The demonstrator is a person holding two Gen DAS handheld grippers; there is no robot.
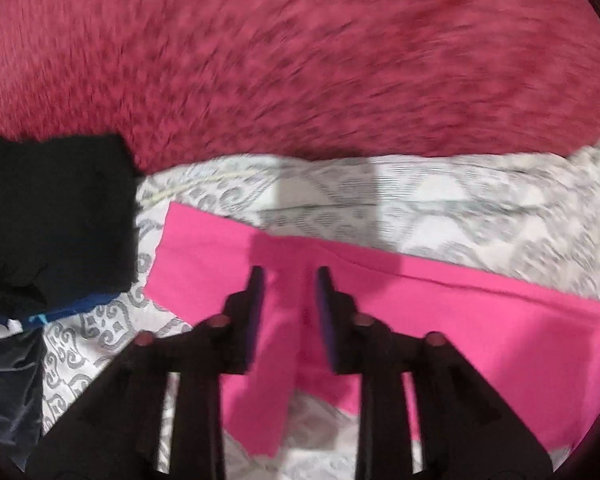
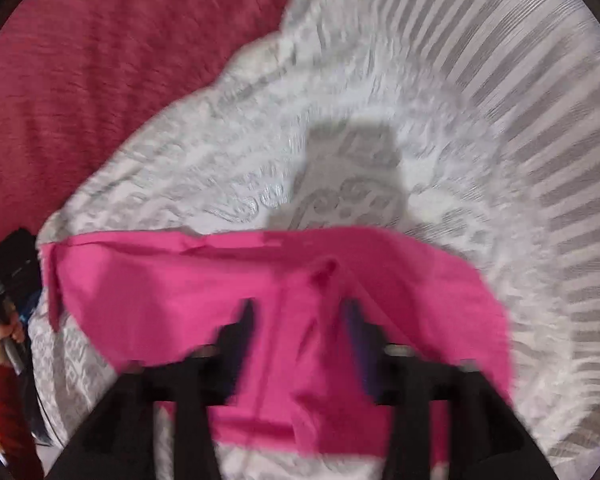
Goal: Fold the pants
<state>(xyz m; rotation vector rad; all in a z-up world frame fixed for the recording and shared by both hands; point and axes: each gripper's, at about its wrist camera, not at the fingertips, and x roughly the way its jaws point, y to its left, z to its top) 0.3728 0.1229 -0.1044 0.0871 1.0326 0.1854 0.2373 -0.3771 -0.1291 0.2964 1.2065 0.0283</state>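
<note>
Black fingers of my left gripper (image 1: 288, 276) fill the foreground, parted to a narrow gap, with the pink pants (image 1: 440, 320) lying flat beneath and between them; the pads press on nothing. Ahead of these tongs the pants end in a straight edge on a grey-and-white patterned sheet (image 1: 420, 200), and beyond that spreads a deep pink textured blanket (image 1: 300, 60). To the left of the tongs sits a pile of dark clothes (image 1: 52, 220), its lower edge showing blue. My right gripper (image 2: 298, 308), seen from its own camera, stands wide, the fabric rumpled into a small raised fold just ahead of its tips and passing loosely between the fingers. Far left of those tongs, my left hand (image 2: 4, 340), in a red sleeve, grips the other tool's handle. Both views are smeared with blur.
</note>
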